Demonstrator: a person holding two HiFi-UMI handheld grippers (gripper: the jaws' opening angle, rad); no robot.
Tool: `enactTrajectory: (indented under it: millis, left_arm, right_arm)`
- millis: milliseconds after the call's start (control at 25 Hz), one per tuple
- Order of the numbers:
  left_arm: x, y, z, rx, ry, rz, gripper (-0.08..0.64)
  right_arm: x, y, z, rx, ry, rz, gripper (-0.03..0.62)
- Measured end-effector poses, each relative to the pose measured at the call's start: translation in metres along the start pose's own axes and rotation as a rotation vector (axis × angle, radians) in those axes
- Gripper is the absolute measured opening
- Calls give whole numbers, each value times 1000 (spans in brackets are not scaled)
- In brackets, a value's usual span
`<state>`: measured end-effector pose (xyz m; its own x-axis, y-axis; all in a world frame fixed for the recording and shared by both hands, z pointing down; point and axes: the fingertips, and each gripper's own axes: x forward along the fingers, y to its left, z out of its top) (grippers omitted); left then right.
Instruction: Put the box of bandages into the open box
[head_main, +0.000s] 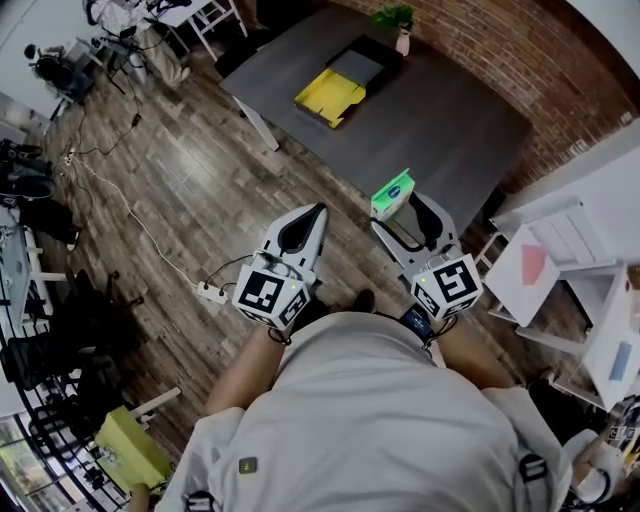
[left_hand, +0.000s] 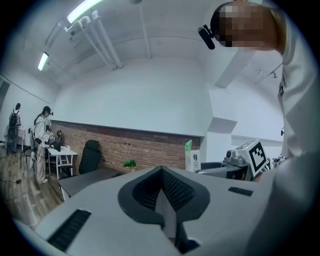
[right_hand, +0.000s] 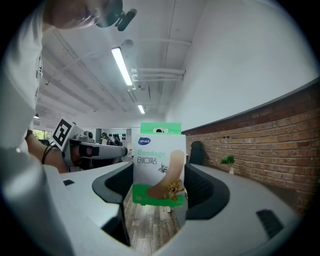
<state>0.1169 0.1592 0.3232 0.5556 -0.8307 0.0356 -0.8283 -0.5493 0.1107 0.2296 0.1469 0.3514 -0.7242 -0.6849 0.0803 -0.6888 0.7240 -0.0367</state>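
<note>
My right gripper (head_main: 398, 207) is shut on the white and green box of bandages (head_main: 392, 194), held upright in the air over the wood floor, short of the dark grey table (head_main: 440, 120). In the right gripper view the box of bandages (right_hand: 159, 165) stands face-on between the two fingers. The open yellow box (head_main: 330, 96) lies on the table's far part, well away from both grippers. My left gripper (head_main: 316, 212) is shut with nothing in it, level with the right one. The left gripper view shows its fingers (left_hand: 172, 187) pressed together and the box of bandages (left_hand: 192, 155) off to the right.
A black tray (head_main: 362, 64) lies beside the yellow box, and a small potted plant (head_main: 398, 20) stands at the table's far edge. White shelving (head_main: 565, 250) stands at the right. A power strip (head_main: 210, 292) and cable lie on the floor. Black chairs crowd the left.
</note>
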Motion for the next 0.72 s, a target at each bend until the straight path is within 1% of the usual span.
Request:
enactTrajectory:
  millis: [160,360,600,720]
  left_arm:
    - [12,7,-1,-5,2,-1,15]
    - [24,31,1,-10,-7,-16,16]
    - [51,72,4,-27,-14,-58,16]
    - [67,98,9,-34,-15,-85,15]
  right_arm:
    - [8,-14,-3,16,10,-8,310]
    - [33,-18,0,10,10,-20,310]
    - [75,-27,5,-8,15,-38,310]
    - [103,-36,9,-2,24,-62,310]
